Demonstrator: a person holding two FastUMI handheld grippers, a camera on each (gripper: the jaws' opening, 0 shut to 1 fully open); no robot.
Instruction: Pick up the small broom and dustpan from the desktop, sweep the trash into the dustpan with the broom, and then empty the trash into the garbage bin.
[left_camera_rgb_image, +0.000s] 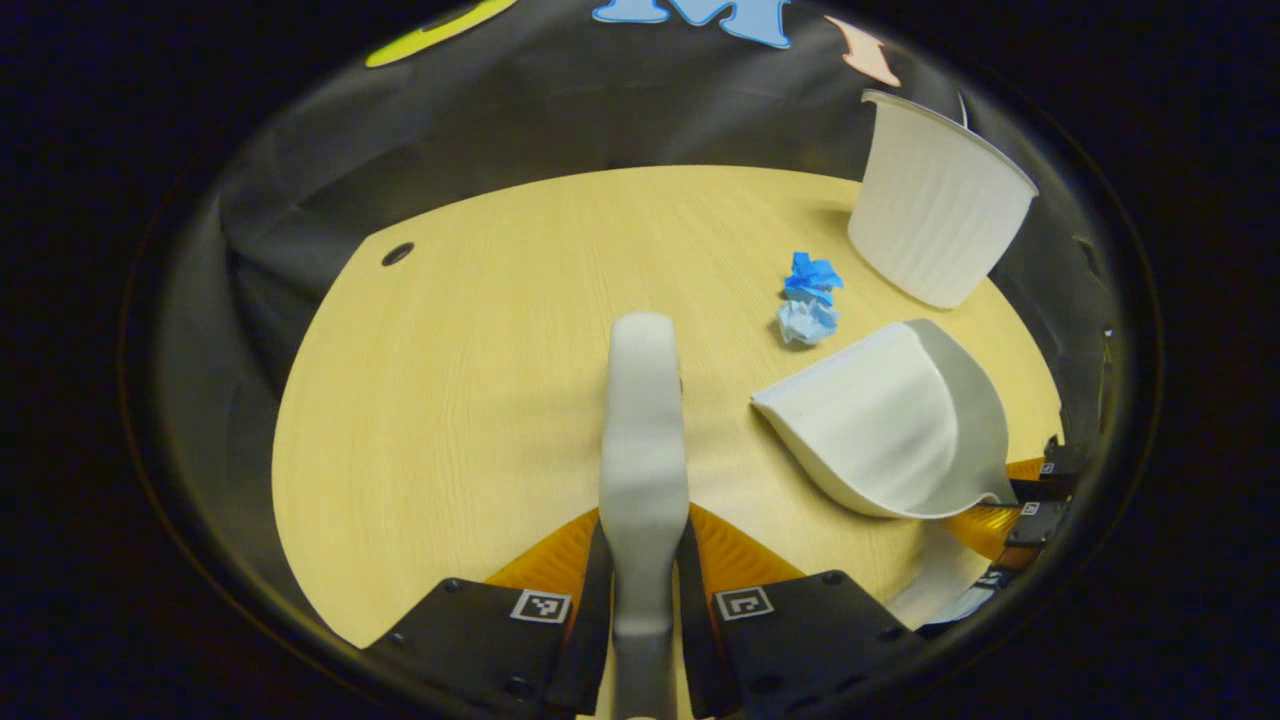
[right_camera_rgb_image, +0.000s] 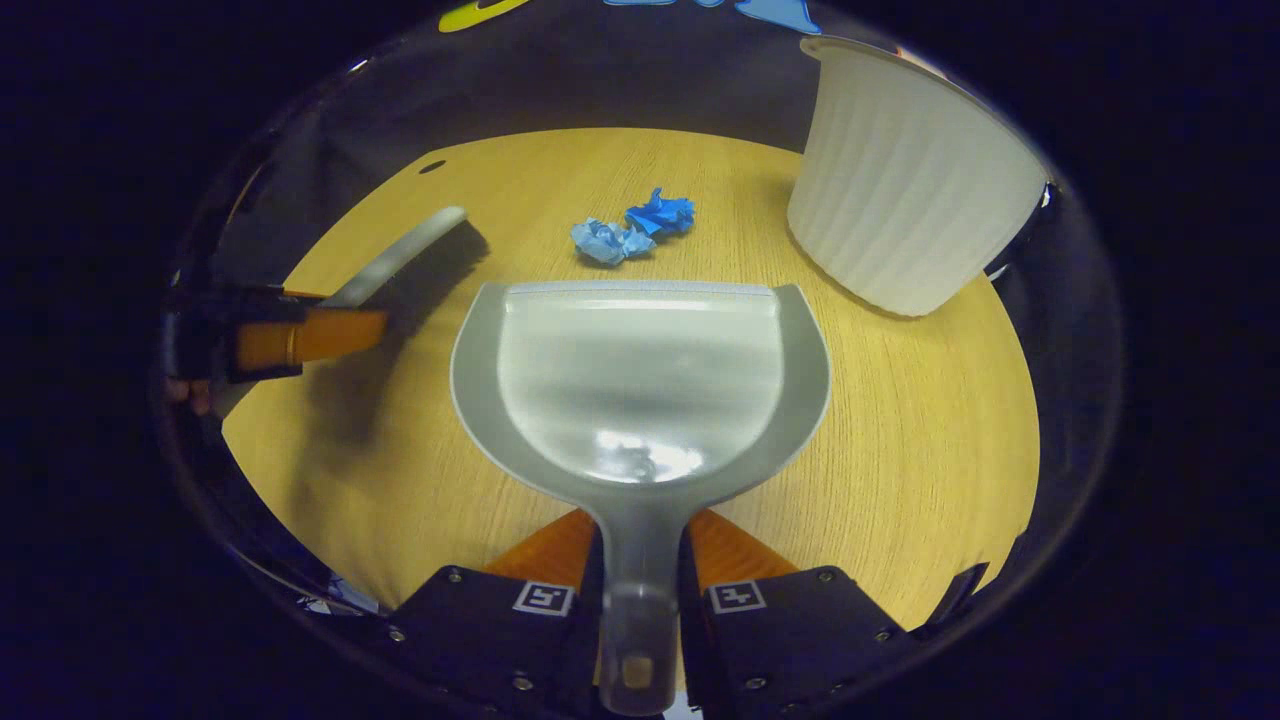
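- On the wooden desktop (right_camera_rgb_image: 900, 430), toward its far edge, two crumpled scraps of trash are lying touching each other: a pale blue wad (right_camera_rgb_image: 603, 242) and a deeper blue wad (right_camera_rgb_image: 661, 213); in the left gripper view they are showing as the pale one (left_camera_rgb_image: 806, 322) nearer and the deep one (left_camera_rgb_image: 812, 277) just behind it.
- Near the far right corner the white ribbed garbage bin (right_camera_rgb_image: 905, 185) is standing close to the trash but apart from it, also appearing in the left gripper view (left_camera_rgb_image: 935, 200).
- The right gripper (right_camera_rgb_image: 640, 590) is clamping both fingers on the handle of the grey dustpan (right_camera_rgb_image: 640, 380), whose pan is stretching forward with its front lip lying just short of the blue wads; whether the lip is touching the wood cannot be told.
- In the left gripper view the dustpan (left_camera_rgb_image: 885, 425) is sitting to the right, with the right gripper (left_camera_rgb_image: 1035, 500) behind it at the desktop's right edge.
- The left gripper (left_camera_rgb_image: 642, 580) is pressing both fingers narrowly against the handle of the small broom (left_camera_rgb_image: 643, 430), which is pointing straight ahead over the middle of the desktop.
- In the right gripper view the broom (right_camera_rgb_image: 405, 265) is hanging over the left side of the desktop, dark bristles facing down, held by the left gripper (right_camera_rgb_image: 300, 338).
- A small dark hole (left_camera_rgb_image: 397, 253) is showing in the desktop near its far left edge.
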